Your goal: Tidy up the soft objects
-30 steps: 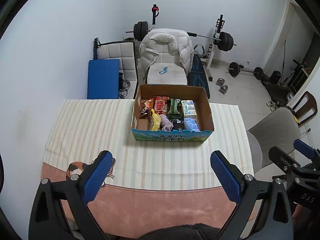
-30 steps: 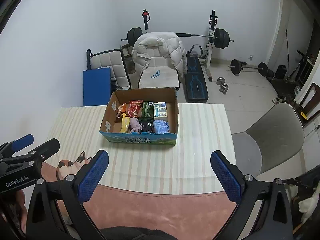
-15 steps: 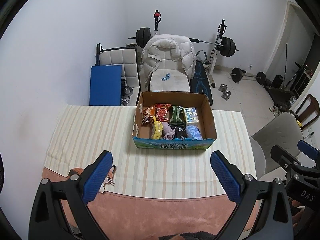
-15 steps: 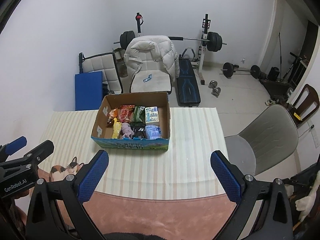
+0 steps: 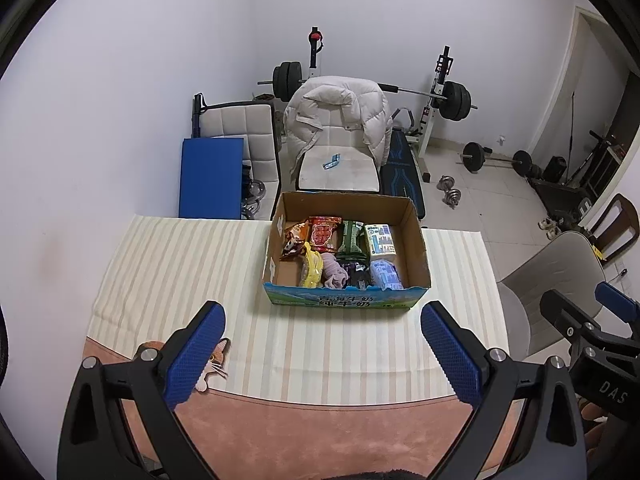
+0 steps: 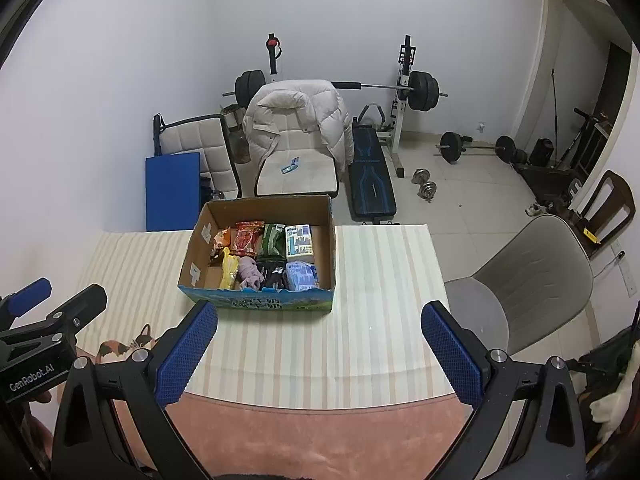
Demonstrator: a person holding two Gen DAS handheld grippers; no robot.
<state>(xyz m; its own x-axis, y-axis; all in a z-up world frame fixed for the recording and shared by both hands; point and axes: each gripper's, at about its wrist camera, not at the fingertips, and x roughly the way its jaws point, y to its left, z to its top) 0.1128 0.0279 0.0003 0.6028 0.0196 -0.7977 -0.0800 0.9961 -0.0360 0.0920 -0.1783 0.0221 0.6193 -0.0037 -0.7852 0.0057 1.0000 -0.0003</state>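
Observation:
A cardboard box stands at the far side of the striped tablecloth; it also shows in the right wrist view. Inside lie soft packs: a red snack bag, a green pack, a white tissue pack, a yellow item, a pink cloth, a blue pack. My left gripper is open and empty, high above the table's near edge. My right gripper is open and empty, beside it.
A cat-print mat lies at the near left of the table. A grey chair stands to the right. Behind the table are a chair with a white jacket, a blue pad, a weight bench and barbells.
Both grippers have risen and pulled back from the table, so the box sits smaller and further off in both views. Both stay open and empty.

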